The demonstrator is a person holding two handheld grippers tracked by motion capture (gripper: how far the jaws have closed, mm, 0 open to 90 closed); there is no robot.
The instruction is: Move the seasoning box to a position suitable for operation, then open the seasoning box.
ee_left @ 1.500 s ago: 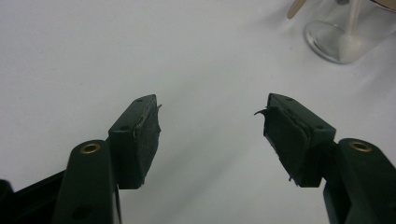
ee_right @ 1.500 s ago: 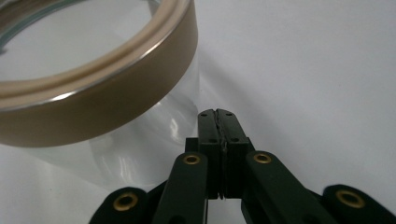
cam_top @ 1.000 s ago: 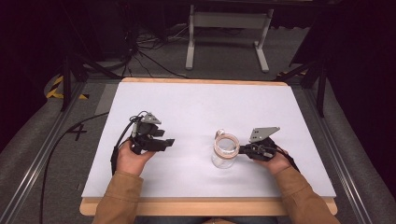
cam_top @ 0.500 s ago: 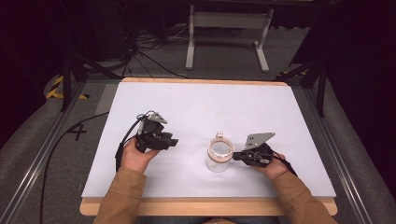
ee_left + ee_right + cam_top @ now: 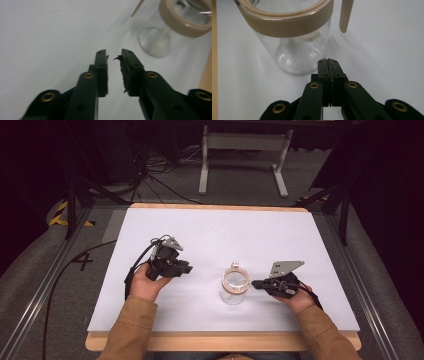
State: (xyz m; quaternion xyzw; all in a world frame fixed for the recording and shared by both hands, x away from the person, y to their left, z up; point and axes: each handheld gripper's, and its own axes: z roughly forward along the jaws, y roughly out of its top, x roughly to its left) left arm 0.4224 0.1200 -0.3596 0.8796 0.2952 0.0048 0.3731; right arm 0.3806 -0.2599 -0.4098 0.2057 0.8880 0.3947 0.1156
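— Where does the work stand right now?

— At the approach, I'd say. The clear glass jar with the tan band round its rim [image 5: 234, 286] stands upright on the pale grey table top [image 5: 210, 235], a little toward six o'clock of the middle, between the two hands. Nothing holds it.

— And the right gripper [image 5: 256, 283]?

— It sits at the jar's three o'clock, its tip just beside the glass. In the right gripper view the two black jaws are pressed together with nothing between them, pointing at the jar's lower wall [image 5: 299, 57]. A tan tab [image 5: 345, 15] hangs down from the band at about one o'clock of the jaws.

— The left one?

— The left gripper [image 5: 187, 268] is at the jar's nine o'clock, apart from it. Its jaws stand a narrow gap apart — empty — and the jar [image 5: 165, 35] lies off at their two o'clock.

— So what does the next move call for?

— My judgement: a grip on the jar. The right jaws would have to part before they could take the rim or that tab, while the left would need to swing toward two o'clock and widen to steady the glass — smooth, round, likely to slide.
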